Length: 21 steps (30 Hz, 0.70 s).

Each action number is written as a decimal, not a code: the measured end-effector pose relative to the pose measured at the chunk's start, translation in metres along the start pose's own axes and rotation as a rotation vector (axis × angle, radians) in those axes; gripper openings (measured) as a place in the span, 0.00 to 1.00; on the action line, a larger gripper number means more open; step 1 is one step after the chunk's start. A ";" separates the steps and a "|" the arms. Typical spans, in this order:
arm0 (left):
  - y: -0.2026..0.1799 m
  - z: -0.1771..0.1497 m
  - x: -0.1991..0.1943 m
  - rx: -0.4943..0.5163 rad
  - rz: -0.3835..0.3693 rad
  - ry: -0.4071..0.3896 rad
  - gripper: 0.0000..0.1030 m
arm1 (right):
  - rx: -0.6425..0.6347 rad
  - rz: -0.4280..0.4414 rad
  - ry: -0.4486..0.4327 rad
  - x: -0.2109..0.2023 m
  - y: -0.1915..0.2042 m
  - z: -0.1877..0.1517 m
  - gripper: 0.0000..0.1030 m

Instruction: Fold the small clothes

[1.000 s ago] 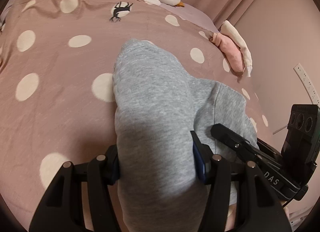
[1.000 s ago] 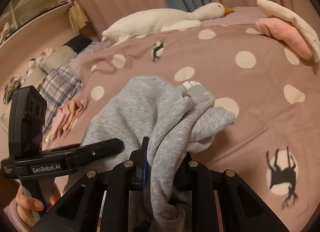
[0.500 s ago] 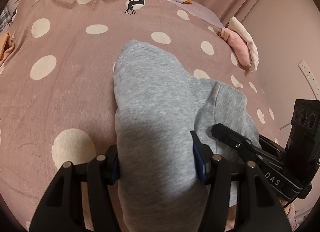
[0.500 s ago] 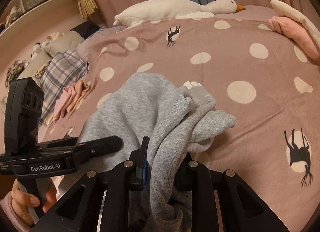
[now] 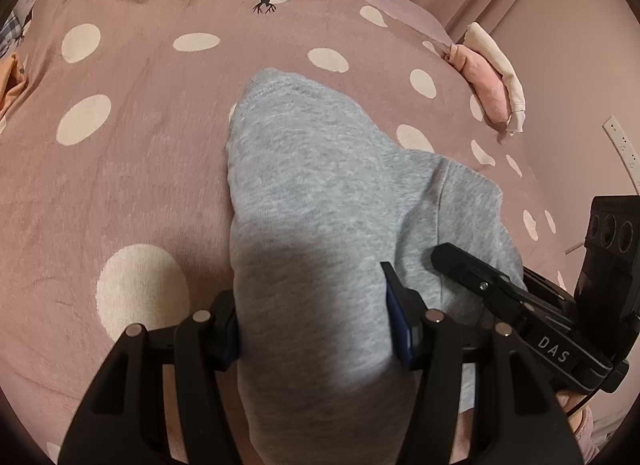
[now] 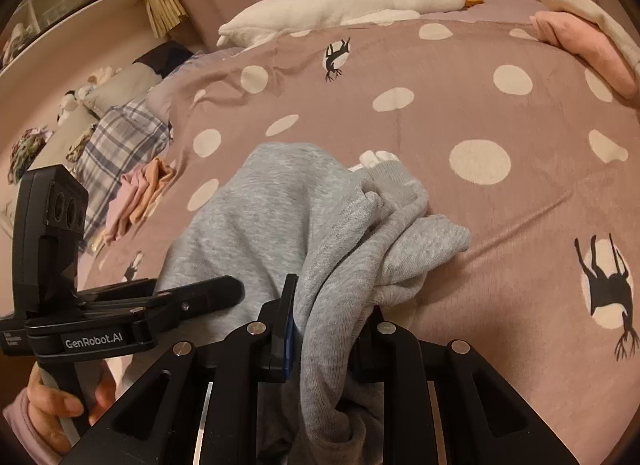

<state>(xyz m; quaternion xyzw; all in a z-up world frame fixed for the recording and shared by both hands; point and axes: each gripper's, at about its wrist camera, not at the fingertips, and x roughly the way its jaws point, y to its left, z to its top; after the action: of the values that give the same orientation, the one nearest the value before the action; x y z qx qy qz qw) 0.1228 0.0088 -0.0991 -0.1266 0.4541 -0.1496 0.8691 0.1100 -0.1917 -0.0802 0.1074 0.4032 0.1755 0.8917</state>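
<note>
While both of our grippers have hold of the grey sweatshirt [image 5: 320,201], the fold looks barely begun to us. Our left gripper [image 5: 316,317] pinches a broad smooth band of it at the near edge; our right gripper [image 6: 332,317] pinches a bunched wad, with a cuff [image 6: 396,181] and loose folds spilling to the right. The garment lies near us on the spotted bedspread [image 5: 120,169], its far end resting on it. Folded pink clothes [image 5: 482,77] sit at the far right, so some pieces seem done. Left for this one, we judge: spreading flat, tucking sleeves, folding over.
</note>
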 end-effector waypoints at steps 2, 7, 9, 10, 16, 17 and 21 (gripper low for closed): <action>0.000 0.000 0.001 0.000 0.001 0.004 0.57 | 0.002 0.001 0.002 0.000 -0.001 0.000 0.21; -0.001 -0.002 0.001 0.001 0.006 0.007 0.57 | 0.003 0.000 0.007 0.000 -0.002 0.000 0.22; -0.001 -0.002 0.002 0.003 0.011 0.010 0.57 | 0.004 -0.001 0.010 0.000 -0.003 0.000 0.22; -0.002 -0.002 0.002 0.002 0.014 0.011 0.57 | 0.004 -0.001 0.011 0.000 -0.003 -0.001 0.22; -0.002 -0.003 0.005 0.004 0.028 0.018 0.57 | 0.014 -0.005 0.021 0.002 -0.006 -0.001 0.22; -0.003 -0.003 0.005 0.006 0.031 0.019 0.57 | 0.017 -0.006 0.022 0.002 -0.007 -0.002 0.22; -0.005 -0.004 0.007 0.019 0.048 0.023 0.58 | 0.031 -0.006 0.029 0.003 -0.010 -0.004 0.22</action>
<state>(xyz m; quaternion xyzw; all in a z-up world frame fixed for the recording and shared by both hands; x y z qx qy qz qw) 0.1221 0.0016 -0.1050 -0.1056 0.4654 -0.1345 0.8684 0.1110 -0.2000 -0.0882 0.1172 0.4192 0.1683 0.8844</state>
